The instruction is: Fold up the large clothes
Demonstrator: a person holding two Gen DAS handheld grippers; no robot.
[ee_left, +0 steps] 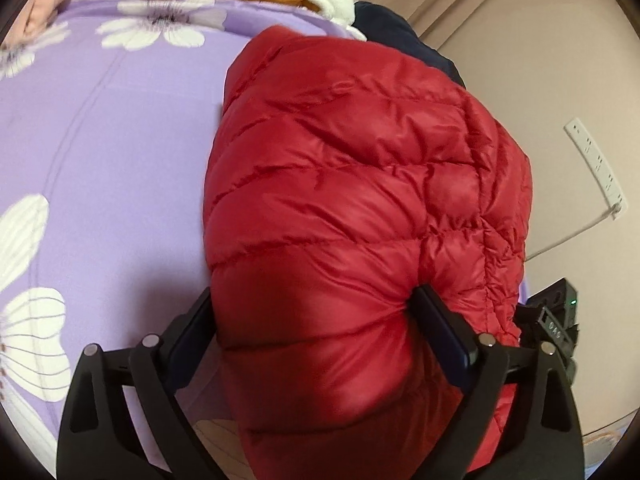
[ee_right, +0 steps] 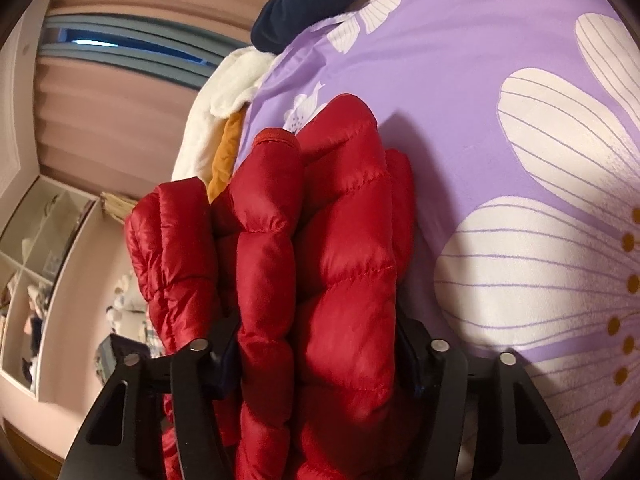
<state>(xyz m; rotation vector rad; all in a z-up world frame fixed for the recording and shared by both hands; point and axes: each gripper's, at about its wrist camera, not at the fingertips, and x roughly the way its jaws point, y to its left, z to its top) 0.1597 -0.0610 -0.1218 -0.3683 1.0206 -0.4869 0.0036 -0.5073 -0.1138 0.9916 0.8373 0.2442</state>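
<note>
red puffer jacket (ee_left: 360, 184) is lying bunched on the purple flowered sheet (ee_left: 120, 140); my left gripper (ee_left: 316, 320) and right gripper (ee_right: 316, 344) are both squeezing its folds, jaws fairly wide.

Indoor light was warm, moderately bright; red jacket (ee_left: 360, 184) showed sheen, cast soft shadow on bed (ee_left: 120, 160); fisheye edges curved, corners vignetted; window (ee_right: 132, 46) blurred.

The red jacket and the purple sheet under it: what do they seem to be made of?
The red jacket looks like thin, glossy synthetic shell, probably nylon or polyester, over puffy filling: it shines, and stitched lines divide it into swollen bands. The purple sheet looks like smooth matte woven cloth, perhaps cotton or a blend, with printed white flowers; the exact fibre cannot be told.
</note>
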